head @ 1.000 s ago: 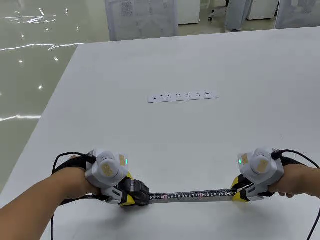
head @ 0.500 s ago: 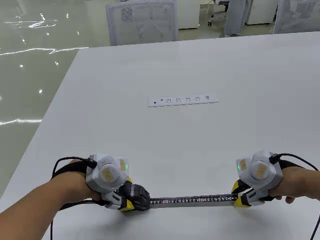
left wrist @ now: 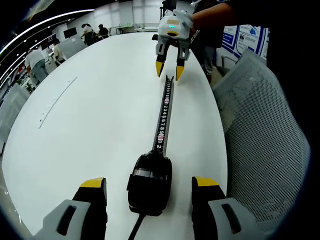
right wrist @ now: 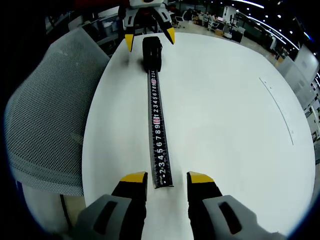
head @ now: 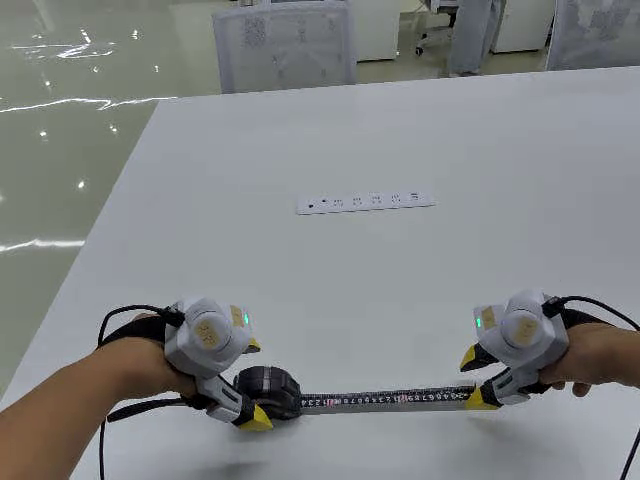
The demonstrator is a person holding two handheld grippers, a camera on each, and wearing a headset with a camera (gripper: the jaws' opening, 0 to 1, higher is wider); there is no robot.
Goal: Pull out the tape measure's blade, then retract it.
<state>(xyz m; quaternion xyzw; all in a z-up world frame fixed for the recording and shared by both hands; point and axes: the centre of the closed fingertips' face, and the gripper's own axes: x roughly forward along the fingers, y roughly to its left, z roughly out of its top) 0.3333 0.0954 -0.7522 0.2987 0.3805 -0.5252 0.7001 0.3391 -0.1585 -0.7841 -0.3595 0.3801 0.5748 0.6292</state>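
Note:
A black tape measure case (head: 268,390) lies on the white table (head: 400,270) near its front edge. Its blade (head: 385,400) is drawn out to the right and lies flat. My left gripper (head: 252,382) stands open around the case (left wrist: 150,182), with a gap on both sides. At the blade's tip, my right gripper (head: 474,378) is open too. In the right gripper view the blade's end (right wrist: 163,175) rests between my open right gripper (right wrist: 167,177), and the case (right wrist: 152,50) sits far off under the left gripper (right wrist: 149,37).
A white power strip (head: 365,201) lies mid-table. A grey mesh chair (head: 285,45) stands beyond the far edge, and another mesh chair back (left wrist: 265,140) is close beside the table's near edge. Glossy floor lies to the left of the table.
Both grippers have opened: the left let go of the case, the right let go of the blade's end. The blade stays drawn out on the table.

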